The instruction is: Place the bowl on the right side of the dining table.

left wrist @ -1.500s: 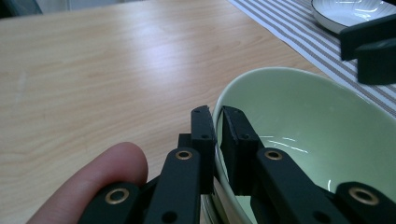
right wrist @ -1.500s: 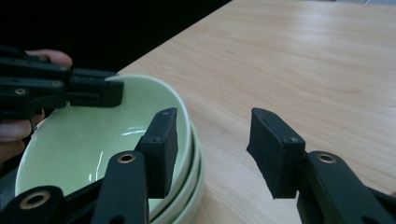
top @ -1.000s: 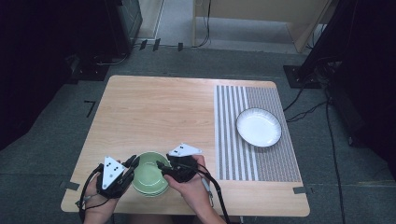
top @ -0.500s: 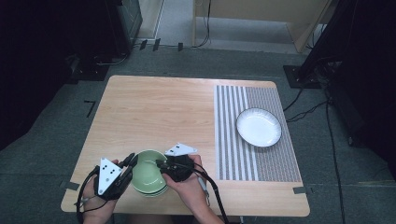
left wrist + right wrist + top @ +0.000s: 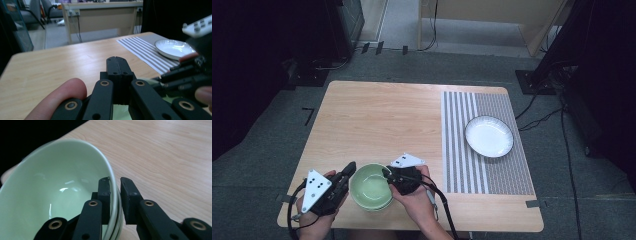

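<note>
A pale green bowl (image 5: 371, 186), seemingly the top one of a stack of two, sits near the table's front edge. My right gripper (image 5: 387, 172) is at its right rim. In the right gripper view the bowl (image 5: 57, 192) tilts, and the right gripper (image 5: 115, 182) straddles the rim, one jaw inside and one outside, pinched close on it. My left gripper (image 5: 350, 166) lies just left of the bowl, beside the rim. In the left gripper view the left gripper (image 5: 116, 61) has its jaws pressed together with nothing between them.
A white plate (image 5: 488, 136) rests on a grey striped mat (image 5: 462, 150) at the table's right. The left gripper view shows the plate (image 5: 175, 48) and the mat (image 5: 147, 53) beyond the right gripper's body. Bare wood table (image 5: 377, 120) stretches behind the bowl.
The left hand and its gripper have drifted slightly toward the front left. The right gripper has stayed at the bowl's right rim, and the bowl has hardly moved.
</note>
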`<state>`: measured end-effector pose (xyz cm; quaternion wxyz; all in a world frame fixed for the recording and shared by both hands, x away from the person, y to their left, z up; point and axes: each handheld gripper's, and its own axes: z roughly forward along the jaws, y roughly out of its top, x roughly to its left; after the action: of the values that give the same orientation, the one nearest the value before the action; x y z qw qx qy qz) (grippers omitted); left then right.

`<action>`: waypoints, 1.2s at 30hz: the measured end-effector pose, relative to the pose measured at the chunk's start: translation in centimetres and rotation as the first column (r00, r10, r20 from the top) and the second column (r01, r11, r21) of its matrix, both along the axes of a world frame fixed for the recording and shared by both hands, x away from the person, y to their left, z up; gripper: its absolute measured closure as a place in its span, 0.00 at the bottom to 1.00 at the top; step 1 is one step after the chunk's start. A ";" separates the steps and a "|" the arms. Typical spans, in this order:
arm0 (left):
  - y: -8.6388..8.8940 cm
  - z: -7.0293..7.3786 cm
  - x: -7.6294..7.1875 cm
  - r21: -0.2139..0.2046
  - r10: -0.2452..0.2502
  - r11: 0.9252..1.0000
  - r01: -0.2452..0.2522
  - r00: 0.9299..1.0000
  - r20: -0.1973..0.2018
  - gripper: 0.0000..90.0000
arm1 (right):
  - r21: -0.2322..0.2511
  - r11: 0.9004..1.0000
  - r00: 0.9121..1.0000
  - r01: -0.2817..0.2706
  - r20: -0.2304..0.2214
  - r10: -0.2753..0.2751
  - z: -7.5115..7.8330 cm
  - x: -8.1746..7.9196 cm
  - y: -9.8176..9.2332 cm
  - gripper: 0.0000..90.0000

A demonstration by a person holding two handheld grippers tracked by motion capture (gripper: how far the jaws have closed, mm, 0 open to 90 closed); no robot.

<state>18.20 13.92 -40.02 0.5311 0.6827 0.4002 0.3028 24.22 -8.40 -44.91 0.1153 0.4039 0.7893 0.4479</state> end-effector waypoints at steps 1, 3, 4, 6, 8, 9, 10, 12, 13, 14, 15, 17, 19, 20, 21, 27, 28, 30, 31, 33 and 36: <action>0.1 -0.1 0.1 -0.005 0.005 1.000 -0.005 1.000 -0.007 1.00 | -0.015 1.000 1.000 0.002 0.011 -0.002 0.0 -0.1 0.2 0.90; 0.3 -0.3 0.2 -0.002 0.015 1.000 -0.015 1.000 -0.017 1.00 | -0.027 1.000 1.000 0.002 0.024 -0.001 0.0 -0.2 0.2 0.91; 0.4 -0.8 0.6 -0.004 0.014 1.000 -0.014 0.999 -0.052 1.00 | -0.021 1.000 1.000 0.003 0.022 -0.003 0.0 -0.2 0.1 0.92; 0.4 -1.1 0.9 -0.003 0.008 1.000 -0.008 0.997 -0.076 1.00 | -0.009 1.000 1.000 0.005 0.020 -0.004 0.0 -0.2 0.0 0.92; 0.3 -1.3 1.1 0.008 0.005 1.000 -0.004 0.994 -0.107 1.00 | -0.021 1.000 0.999 0.005 0.036 -0.005 0.0 -0.3 0.1 0.92; 0.2 -1.5 1.2 0.009 0.010 1.000 -0.009 0.993 -0.120 0.98 | -0.022 1.000 0.999 0.005 0.038 -0.004 0.0 -0.3 0.1 0.92; 0.2 -1.5 1.2 0.009 0.010 1.000 -0.009 0.993 -0.120 0.92 | -0.022 1.000 0.999 0.005 0.038 -0.004 0.0 -0.3 0.1 0.92; 0.3 -2.3 2.0 0.012 -0.018 1.000 0.021 0.976 -0.217 0.79 | -0.014 1.000 0.999 0.004 0.038 -0.003 0.1 -0.3 0.1 0.92; 0.3 -2.3 2.0 0.012 -0.018 1.000 0.021 0.976 -0.217 0.72 | -0.015 1.000 0.999 0.005 0.039 -0.004 0.1 -0.4 0.1 0.92; 0.2 -2.7 2.3 0.024 -0.026 0.999 0.033 0.967 -0.254 0.67 | -0.019 1.000 0.999 0.005 0.046 -0.004 0.0 -0.4 0.1 0.92; 0.1 -3.0 2.5 0.037 -0.018 0.999 0.030 0.960 -0.281 0.67 | -0.019 1.000 0.999 0.005 0.046 -0.004 0.0 -0.4 0.1 0.92; -0.3 -3.6 2.8 0.045 -0.014 0.999 0.030 0.946 -0.325 0.60 | -0.029 1.000 0.998 0.006 0.065 -0.004 0.0 -0.6 0.2 0.92; -0.9 -4.1 3.0 0.074 -0.024 0.996 0.056 0.929 -0.369 0.59 | -0.034 0.999 0.997 0.010 0.081 -0.008 0.1 -0.8 0.2 0.92; -0.9 -4.1 3.0 0.074 -0.024 0.996 0.056 0.929 -0.369 0.59 | -0.034 0.999 0.997 0.010 0.081 -0.008 0.1 -0.8 0.2 0.92; -0.9 -4.1 3.0 0.084 -0.008 0.996 0.042 0.927 -0.374 0.60 | -0.040 0.999 0.996 0.013 0.092 -0.009 0.0 -0.9 0.3 0.92; -1.1 -4.0 2.7 0.113 0.053 0.993 -0.015 0.940 -0.337 0.87 | -0.048 0.999 0.992 0.017 0.129 -0.011 0.2 -1.3 0.4 0.92; -1.2 -4.0 2.7 0.112 0.055 0.994 -0.018 0.941 -0.334 0.89 | -0.057 0.998 0.990 0.016 0.140 -0.008 0.1 -1.3 0.4 0.92; -1.1 -3.9 2.6 0.111 0.052 0.994 -0.016 0.943 -0.328 0.90 | -0.053 0.998 0.990 0.016 0.138 -0.008 0.1 -1.3 0.4 0.92; -1.1 -3.9 2.5 0.108 0.050 0.994 -0.017 0.947 -0.319 0.90 | -0.050 0.999 0.990 0.014 0.140 -0.007 0.1 -1.3 0.4 0.93; -1.1 -3.9 2.4 0.108 0.053 0.994 -0.020 0.950 -0.308 0.90 | -0.047 0.999 0.990 0.014 0.139 -0.007 0.1 -1.3 0.4 0.93; -1.2 -3.5 2.1 0.115 0.059 0.993 -0.029 0.961 -0.271 0.91 | -0.037 0.999 0.991 0.017 0.135 -0.012 0.1 -1.2 0.3 0.93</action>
<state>20.29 12.75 -43.49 0.4254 0.7371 0.4676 0.2389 22.97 -8.13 -44.82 0.1792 0.3764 0.7851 0.4580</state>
